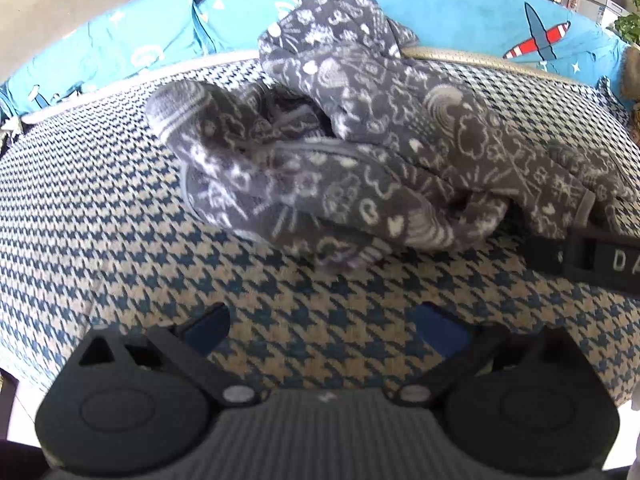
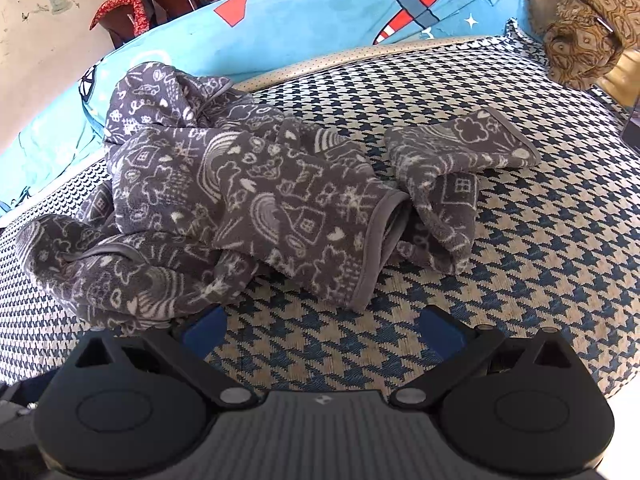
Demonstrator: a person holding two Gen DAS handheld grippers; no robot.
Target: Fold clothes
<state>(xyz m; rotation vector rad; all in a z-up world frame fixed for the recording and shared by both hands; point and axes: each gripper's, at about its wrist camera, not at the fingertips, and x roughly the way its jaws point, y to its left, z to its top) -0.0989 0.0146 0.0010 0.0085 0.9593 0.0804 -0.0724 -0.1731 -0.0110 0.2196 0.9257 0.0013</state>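
Fleece by the look of it: the grey garment [image 2: 224,200] with white doodle print lies crumpled in a heap on the houndstooth cushion [image 2: 520,280], bunched toward the far edge where the cushion meets the blue airplane-print blanket [image 2: 320,20]. I'd judge it soft, light and floppy, thick enough to hold a pinch but likely to sag and drag once lifted. From the right wrist view a bound opening faces the near edge, and a sleeve [image 2: 460,152] trails off toward the right side of the cushion. That bound hem [image 2: 374,248] looks the surest place to take hold, being firmer than the pile. The right gripper [image 2: 322,332] hovers just short of it with its tongs spread apart and empty; the left gripper [image 1: 324,330] likewise stands wide and empty above bare cushion near the front edge.
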